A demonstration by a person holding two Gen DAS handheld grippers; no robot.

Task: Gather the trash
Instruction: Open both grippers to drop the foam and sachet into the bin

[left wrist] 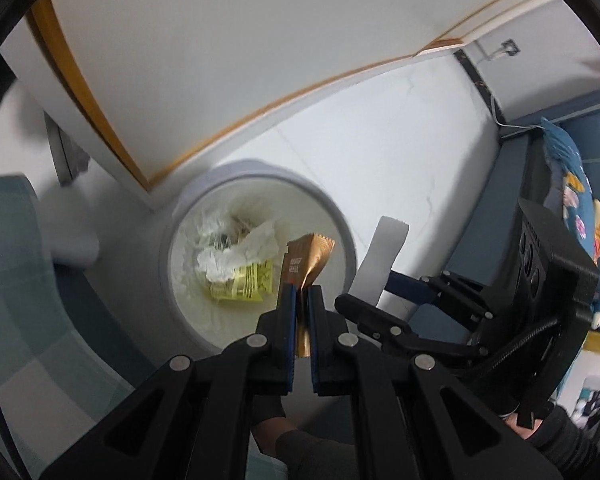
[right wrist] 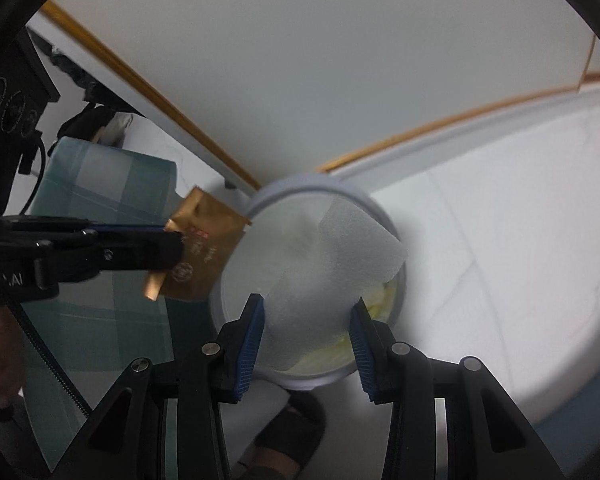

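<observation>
A white round trash bin (left wrist: 340, 216) stands on the floor, holding crumpled white tissue (left wrist: 240, 254) and a yellow wrapper (left wrist: 246, 286). My left gripper (left wrist: 302, 294) is shut on a gold-brown sachet (left wrist: 310, 258) and holds it over the bin's near rim. The sachet (right wrist: 204, 256) and the left gripper also show in the right wrist view. My right gripper (right wrist: 306, 312) is shut on a white foam piece (right wrist: 332, 264) above the bin (right wrist: 396, 256). The foam piece (left wrist: 380, 264) and the right gripper (left wrist: 380, 300) show in the left wrist view.
A white cabinet with wooden trim (left wrist: 220, 60) stands behind the bin. A teal checked cushion (left wrist: 16, 280) lies at left. A blue sofa with a patterned pillow (left wrist: 572, 200) is at right. The floor is white tile (left wrist: 400, 140). A dark slipper (right wrist: 288, 432) is below the bin.
</observation>
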